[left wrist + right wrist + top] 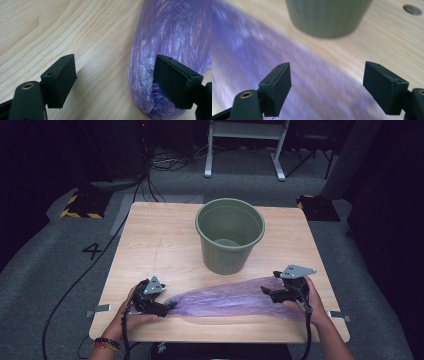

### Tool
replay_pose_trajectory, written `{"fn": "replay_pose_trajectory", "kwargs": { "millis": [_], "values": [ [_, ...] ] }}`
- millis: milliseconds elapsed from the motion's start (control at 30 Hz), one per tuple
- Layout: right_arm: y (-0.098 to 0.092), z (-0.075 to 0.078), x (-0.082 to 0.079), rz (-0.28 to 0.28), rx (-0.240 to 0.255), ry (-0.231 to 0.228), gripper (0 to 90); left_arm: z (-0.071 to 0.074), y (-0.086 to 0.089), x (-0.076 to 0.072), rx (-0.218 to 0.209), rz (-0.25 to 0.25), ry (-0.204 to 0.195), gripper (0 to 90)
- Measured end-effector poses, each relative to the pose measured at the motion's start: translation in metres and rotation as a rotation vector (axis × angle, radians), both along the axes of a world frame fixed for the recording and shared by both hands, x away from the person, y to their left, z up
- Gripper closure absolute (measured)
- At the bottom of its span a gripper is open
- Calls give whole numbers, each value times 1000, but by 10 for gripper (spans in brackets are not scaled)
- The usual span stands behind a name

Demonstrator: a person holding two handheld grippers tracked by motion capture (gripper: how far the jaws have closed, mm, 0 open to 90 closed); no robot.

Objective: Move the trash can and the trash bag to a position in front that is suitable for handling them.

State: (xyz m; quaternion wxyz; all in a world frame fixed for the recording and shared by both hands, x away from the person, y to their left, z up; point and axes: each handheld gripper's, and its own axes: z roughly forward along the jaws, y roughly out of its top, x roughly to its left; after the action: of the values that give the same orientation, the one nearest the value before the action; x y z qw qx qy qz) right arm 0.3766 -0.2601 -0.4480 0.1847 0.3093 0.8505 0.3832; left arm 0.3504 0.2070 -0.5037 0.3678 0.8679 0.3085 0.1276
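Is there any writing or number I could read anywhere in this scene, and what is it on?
"4": a dark numeral marked on the grey floor left of the wooden table.
No writing can be made out on the green bucket or the purple plastic bag.

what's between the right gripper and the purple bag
Nothing visible. The right gripper hangs over the wide end of the purple bag, jaws open, with only air between them and the plastic. The green bin stands farther back on the table, off to the side.
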Motion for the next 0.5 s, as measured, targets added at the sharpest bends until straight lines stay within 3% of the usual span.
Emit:
{"fn": "replay_pose_trajectory", "kwargs": {
  "millis": [267, 400, 500],
  "values": [
    [-3, -18, -34, 51, -59, 37, 268, 0, -2, 0, 2, 5, -3, 185],
    [-3, -31, -35, 55, -97, 46, 532, 0, -5, 0, 2, 2, -1, 185],
    [-7, -38, -30, 60, -109, 74, 639, 0, -10, 1, -1, -6, 0, 180]
  ]
}}
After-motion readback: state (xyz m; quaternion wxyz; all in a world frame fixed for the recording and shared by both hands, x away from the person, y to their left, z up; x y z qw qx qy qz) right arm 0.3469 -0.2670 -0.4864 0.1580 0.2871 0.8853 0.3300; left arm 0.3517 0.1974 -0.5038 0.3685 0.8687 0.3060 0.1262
